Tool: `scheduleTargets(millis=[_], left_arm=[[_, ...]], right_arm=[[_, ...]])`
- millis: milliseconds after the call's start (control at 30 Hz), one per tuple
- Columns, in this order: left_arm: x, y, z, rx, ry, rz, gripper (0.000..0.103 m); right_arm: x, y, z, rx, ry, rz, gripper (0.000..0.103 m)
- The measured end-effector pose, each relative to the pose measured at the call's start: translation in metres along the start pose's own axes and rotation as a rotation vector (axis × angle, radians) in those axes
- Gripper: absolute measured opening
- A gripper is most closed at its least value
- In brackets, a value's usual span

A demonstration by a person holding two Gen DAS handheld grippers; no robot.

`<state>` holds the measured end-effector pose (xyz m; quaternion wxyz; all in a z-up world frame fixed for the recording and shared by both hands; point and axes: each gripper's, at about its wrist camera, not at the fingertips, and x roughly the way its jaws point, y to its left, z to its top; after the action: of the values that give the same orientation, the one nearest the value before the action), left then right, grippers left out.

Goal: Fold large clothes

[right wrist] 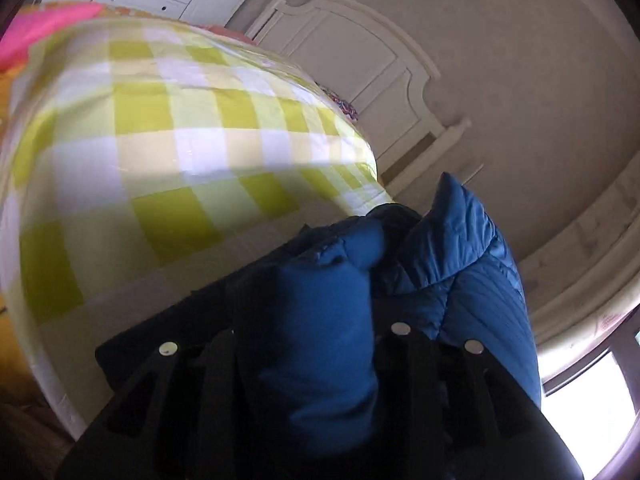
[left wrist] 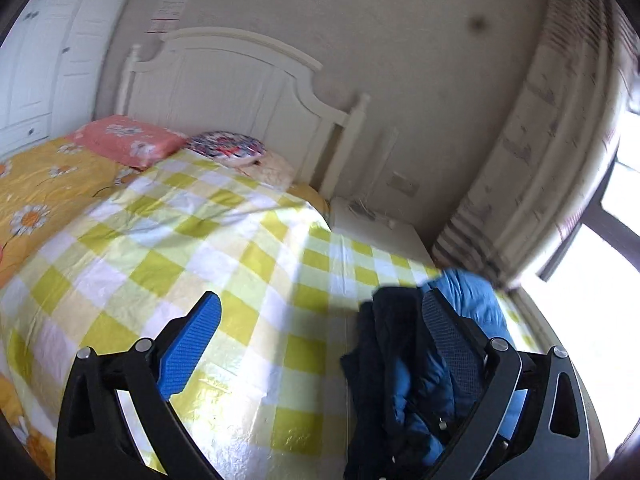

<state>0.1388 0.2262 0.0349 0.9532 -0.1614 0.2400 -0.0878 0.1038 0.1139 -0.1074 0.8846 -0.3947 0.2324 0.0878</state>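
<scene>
A blue quilted jacket (left wrist: 404, 372) with a dark lining hangs bunched at the right of the left wrist view, over the yellow-and-white checked bedspread (left wrist: 200, 248). My left gripper (left wrist: 320, 320) is open, its blue pads (left wrist: 188, 348) wide apart; the jacket drapes beside and behind its right finger. In the right wrist view the jacket (right wrist: 320, 312) fills the space between the fingers of my right gripper (right wrist: 308, 344), which is shut on it and holds it above the bed (right wrist: 160, 152). The right fingertips are hidden by fabric.
A white headboard (left wrist: 240, 80) stands at the far end with an orange floral pillow (left wrist: 128, 140) and a patterned cushion (left wrist: 228, 148). A white bedside cabinet (left wrist: 380, 228) sits at the right. A bright window (left wrist: 600, 280) and curtain are at far right. White wardrobe doors (left wrist: 40, 60) are at left.
</scene>
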Motion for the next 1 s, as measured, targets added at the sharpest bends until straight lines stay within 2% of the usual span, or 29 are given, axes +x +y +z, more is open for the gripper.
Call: scheduleTargets(millis=[67,133,200,233,367,433,500,567,600,633,667,700,800,833,900,1000], left_arm=[[0.005,-0.020,-0.001,0.101,0.056,-0.045,0.097],[0.032,-0.064,0.008,0.235,0.148,-0.168,0.097],[0.062,-0.105,0.017,0.318,0.229,-0.280,0.098],[0.074,-0.121,0.020,0.351,0.257,-0.283,0.098],[0.139,-0.203,0.015,0.549,0.403,-0.250,0.098],[0.161,-0.230,0.003,0.633,0.437,-0.214,0.098],[0.185,-0.243,-0.014,0.744,0.401,-0.098,0.098],[0.221,-0.225,-0.034,0.800,0.442,0.045,0.099],[0.235,-0.209,-0.043,0.796,0.477,0.046,0.099],[0.249,-0.184,-0.050,0.710,0.526,-0.028,0.099],[0.252,-0.162,-0.049,0.626,0.541,-0.073,0.099],[0.252,-0.147,-0.049,0.578,0.539,-0.094,0.099],[0.244,-0.121,-0.053,0.531,0.482,-0.109,0.099],[0.242,-0.111,-0.055,0.497,0.455,-0.121,0.099],[0.239,-0.099,-0.059,0.441,0.408,-0.146,0.099],[0.239,-0.099,-0.062,0.429,0.386,-0.151,0.099]], right_arm=[[-0.002,-0.007,-0.002,0.013,-0.007,-0.003,0.030],[-0.009,-0.002,-0.004,0.001,-0.028,-0.014,0.029],[-0.011,0.007,-0.006,-0.033,-0.049,-0.027,0.028],[-0.014,0.010,-0.007,-0.044,-0.064,-0.025,0.027],[-0.012,0.015,-0.007,-0.072,-0.105,-0.025,0.025],[-0.017,0.019,-0.011,-0.098,-0.130,-0.032,0.024],[-0.018,0.024,-0.014,-0.129,-0.152,-0.034,0.025],[-0.024,0.024,-0.017,-0.144,-0.169,-0.019,0.033],[-0.031,0.021,-0.019,-0.145,-0.181,0.015,0.038],[-0.040,0.017,-0.021,-0.146,-0.193,0.067,0.051],[-0.049,0.011,-0.023,-0.132,-0.199,0.122,0.054],[-0.060,-0.001,-0.026,-0.086,-0.210,0.200,0.054],[-0.097,-0.060,-0.040,0.160,-0.297,0.442,0.052],[-0.105,-0.078,-0.045,0.225,-0.332,0.462,0.052],[-0.121,-0.125,-0.058,0.371,-0.388,0.417,0.051],[-0.110,-0.178,-0.076,0.547,-0.330,0.314,0.051]])
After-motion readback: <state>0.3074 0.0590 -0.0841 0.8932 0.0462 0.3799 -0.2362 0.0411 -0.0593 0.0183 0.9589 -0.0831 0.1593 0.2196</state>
